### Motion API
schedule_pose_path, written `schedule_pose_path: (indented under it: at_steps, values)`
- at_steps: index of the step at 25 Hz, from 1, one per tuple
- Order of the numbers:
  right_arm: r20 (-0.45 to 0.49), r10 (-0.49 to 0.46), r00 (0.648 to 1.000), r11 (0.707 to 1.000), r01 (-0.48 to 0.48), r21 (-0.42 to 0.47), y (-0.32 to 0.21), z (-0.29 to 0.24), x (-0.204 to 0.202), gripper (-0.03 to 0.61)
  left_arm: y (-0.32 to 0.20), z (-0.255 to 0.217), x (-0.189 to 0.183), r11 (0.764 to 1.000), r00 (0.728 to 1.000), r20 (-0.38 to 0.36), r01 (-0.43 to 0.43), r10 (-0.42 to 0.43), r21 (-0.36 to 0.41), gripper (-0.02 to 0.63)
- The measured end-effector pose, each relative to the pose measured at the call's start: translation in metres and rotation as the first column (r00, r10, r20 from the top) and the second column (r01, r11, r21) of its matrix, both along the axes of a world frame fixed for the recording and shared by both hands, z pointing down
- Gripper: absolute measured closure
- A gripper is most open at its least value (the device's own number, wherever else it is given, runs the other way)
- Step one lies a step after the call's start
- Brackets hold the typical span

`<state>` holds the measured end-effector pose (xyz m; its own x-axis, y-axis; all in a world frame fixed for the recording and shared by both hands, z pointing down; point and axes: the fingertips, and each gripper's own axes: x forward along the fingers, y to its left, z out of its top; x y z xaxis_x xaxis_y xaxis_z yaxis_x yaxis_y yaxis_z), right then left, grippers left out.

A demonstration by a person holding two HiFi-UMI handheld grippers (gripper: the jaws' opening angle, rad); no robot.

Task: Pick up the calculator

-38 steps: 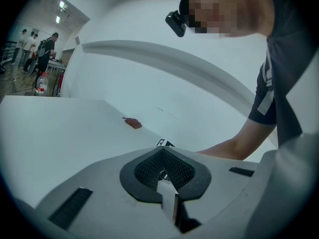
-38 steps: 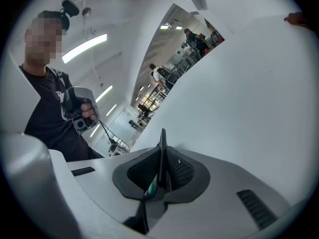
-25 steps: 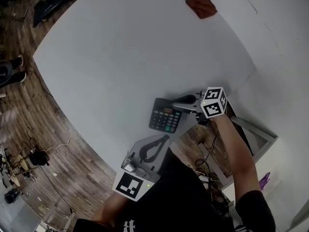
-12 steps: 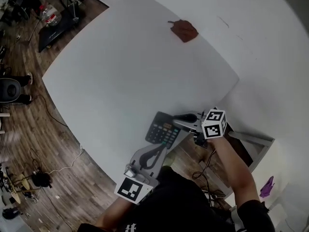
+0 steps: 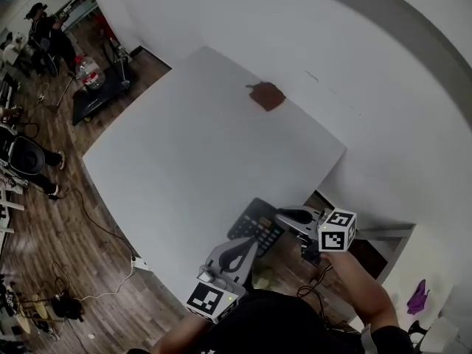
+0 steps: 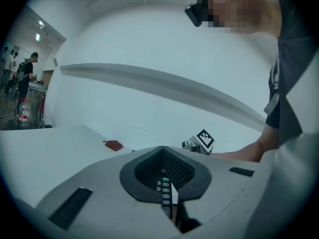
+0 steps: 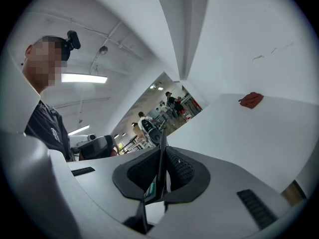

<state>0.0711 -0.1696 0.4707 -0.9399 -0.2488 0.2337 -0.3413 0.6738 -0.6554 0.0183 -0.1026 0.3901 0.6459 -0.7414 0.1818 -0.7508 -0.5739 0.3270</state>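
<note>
The black calculator hangs above the near edge of the white table, held from two sides. My left gripper is shut on its near end, and its marker cube sits low in the head view. My right gripper is shut on its right side. In the left gripper view the calculator stands edge-on between the dark pads, keys showing. The right gripper view shows the calculator as a thin upright edge clamped between the pads.
A brown rag lies at the table's far corner by the white wall; the rag shows in both gripper views. Wooden floor, cables, a water bottle and people are off to the left.
Both grippers have risen with the calculator, which has left the tabletop. The head view has tilted up, so more of the room and wall shows.
</note>
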Motion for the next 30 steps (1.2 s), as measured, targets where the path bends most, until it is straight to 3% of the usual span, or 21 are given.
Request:
schedule_pose_path:
  at_steps: [9, 21, 30]
  values:
    - [0.043, 0.157, 0.987, 0.982, -0.160, 0.100, 0.028, -0.066, 0.038, 0.532, 0.020, -0.033, 0.025, 0.994, 0.998, 0.060, -0.025, 0.019, 0.105, 0.607]
    - [0.019, 0.277, 0.961, 0.907, -0.268, 0.325, 0.074, -0.139, 0.064, 0.532, 0.044, -0.080, 0.040, 0.985, 1.000, 0.012, -0.023, 0.021, 0.172, 0.607]
    - [0.032, 0.315, 0.948, 0.879, -0.305, 0.367, 0.104, -0.155, 0.069, 0.532, 0.060, -0.093, 0.046, 0.978, 1.000, 0.001, -0.019, 0.019, 0.206, 0.607]
